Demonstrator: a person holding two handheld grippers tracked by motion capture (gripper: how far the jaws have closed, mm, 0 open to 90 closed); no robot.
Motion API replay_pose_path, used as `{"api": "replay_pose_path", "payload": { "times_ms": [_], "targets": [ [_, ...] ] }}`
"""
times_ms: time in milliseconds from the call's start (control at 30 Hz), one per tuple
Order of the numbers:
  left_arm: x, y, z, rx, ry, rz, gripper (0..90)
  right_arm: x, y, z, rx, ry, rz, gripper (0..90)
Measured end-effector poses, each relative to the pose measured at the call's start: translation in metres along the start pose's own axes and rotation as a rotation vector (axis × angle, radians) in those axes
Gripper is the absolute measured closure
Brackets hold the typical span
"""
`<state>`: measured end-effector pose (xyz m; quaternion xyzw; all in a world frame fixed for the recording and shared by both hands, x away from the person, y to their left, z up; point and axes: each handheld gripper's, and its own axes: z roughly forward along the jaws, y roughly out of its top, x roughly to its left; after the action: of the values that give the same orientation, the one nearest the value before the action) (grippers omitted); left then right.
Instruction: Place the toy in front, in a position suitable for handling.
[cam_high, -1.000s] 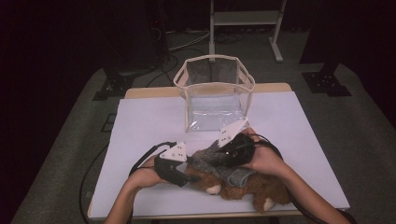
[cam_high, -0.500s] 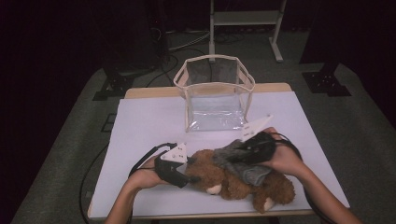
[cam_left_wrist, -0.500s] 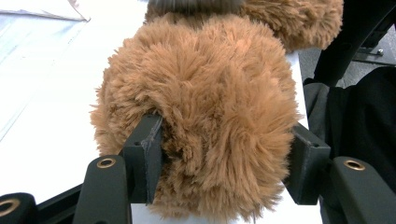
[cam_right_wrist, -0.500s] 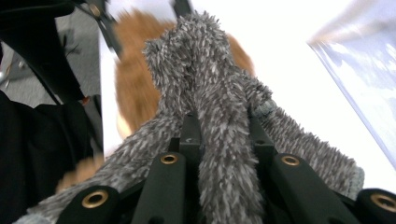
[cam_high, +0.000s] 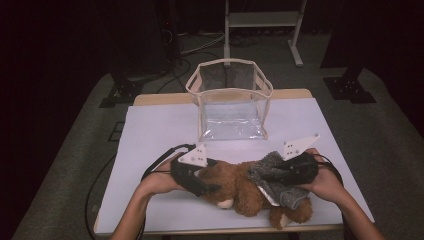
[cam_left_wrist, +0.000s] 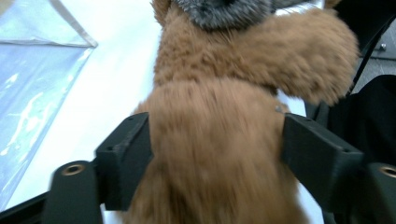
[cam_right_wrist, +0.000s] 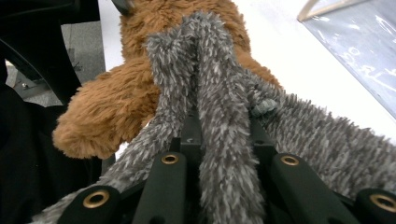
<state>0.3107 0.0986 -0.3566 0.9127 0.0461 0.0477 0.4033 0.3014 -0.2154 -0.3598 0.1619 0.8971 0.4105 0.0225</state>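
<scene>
A: What's diff now vs a sec ago?

B: The right claw (cam_high: 274, 176) slid w/ the fuzzy grey cloth piece (cam_high: 280, 182) toward the right edge of the desk (cam_high: 150, 130). It's clamped tight on that grey cloth; in the right gripper view the cloth (cam_right_wrist: 219, 140) is bunched between its jaws.

A: And the left claw (cam_high: 212, 181)?

B: Its jaws have just been opening. The fluffy brown teddy bear (cam_high: 240, 187) sits between them. In the left gripper view the bear's body (cam_left_wrist: 219, 154) fills the gap and the fur brushes both sides, but I think it's a loose hold now, not a squeeze.

A: Where's the bear?

B: Lying near the front edge of the desk, a bit right of the middle, w/ the grey cloth over its right half.

A: And the clear plastic bag w/ beige trim (cam_high: 230, 107)?

B: Standing open by the back edge, well apart from the bear.

A: So what's that mean?

B: Prob the grey cloth is being pulled along the bear while the left side lets go some. Can't tell if it's going on or off.
</scene>
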Motion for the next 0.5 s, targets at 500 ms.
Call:
{"api": "replay_pose_path", "payload": {
  "times_ms": [500],
  "targets": [
    [-0.006,-0.004,0.020,0.054,-0.060,-0.003,27.5,-0.010,-0.005,-0.010,-0.043,-0.039,0.033,73.5]
  ]
}}
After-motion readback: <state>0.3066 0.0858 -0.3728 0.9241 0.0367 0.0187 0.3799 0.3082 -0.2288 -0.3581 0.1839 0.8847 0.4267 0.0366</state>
